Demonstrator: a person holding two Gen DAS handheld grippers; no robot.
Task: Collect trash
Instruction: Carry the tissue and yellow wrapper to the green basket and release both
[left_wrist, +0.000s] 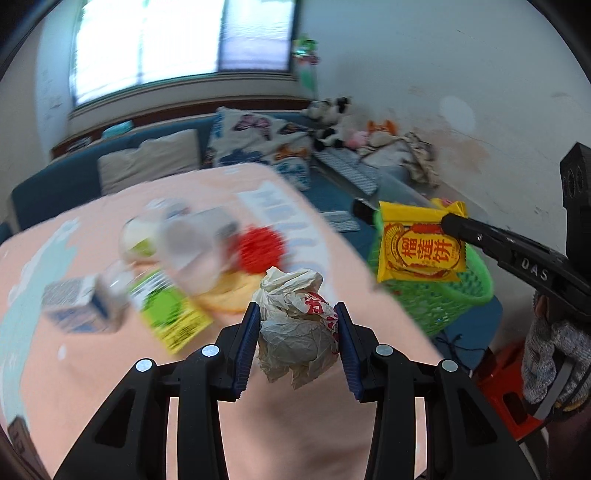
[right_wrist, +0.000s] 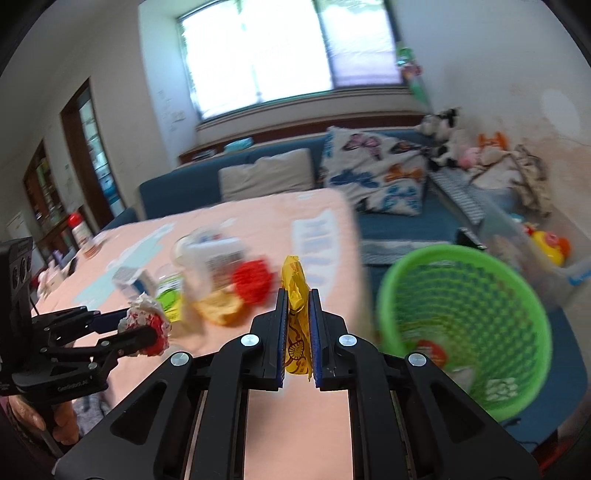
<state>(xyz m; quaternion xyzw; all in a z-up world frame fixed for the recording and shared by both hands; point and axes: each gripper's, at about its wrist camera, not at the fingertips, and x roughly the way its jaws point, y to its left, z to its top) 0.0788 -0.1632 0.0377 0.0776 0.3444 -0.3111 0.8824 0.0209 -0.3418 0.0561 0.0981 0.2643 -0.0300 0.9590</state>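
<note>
Both my grippers are loaded and held above the table (left_wrist: 303, 424), which wears a peach cloth.

My left gripper (left_wrist: 297, 332) pinches a crumpled ball of paper (left_wrist: 295, 325), whitish with red print; the blue pads press on it from both sides. From the right wrist view the same gripper (right_wrist: 147, 328) sits low at the left with the paper ball (right_wrist: 146, 317) at its tip.

My right gripper (right_wrist: 298, 332) has its fingers pressed nearly together on a yellow snack wrapper (right_wrist: 295, 295), seen edge-on and standing up out of the pads. In the left wrist view the wrapper (left_wrist: 421, 243) shows its face with red characters, pinched at its upper right corner, in front of the green basket (left_wrist: 454, 299).

The basket (right_wrist: 469, 302) stands off the table's right edge, with some scraps already inside. More litter, blurred, lies further back on the table: a small carton (left_wrist: 77, 306), a clear plastic cup (left_wrist: 195, 247), something red (left_wrist: 260, 249).
</note>
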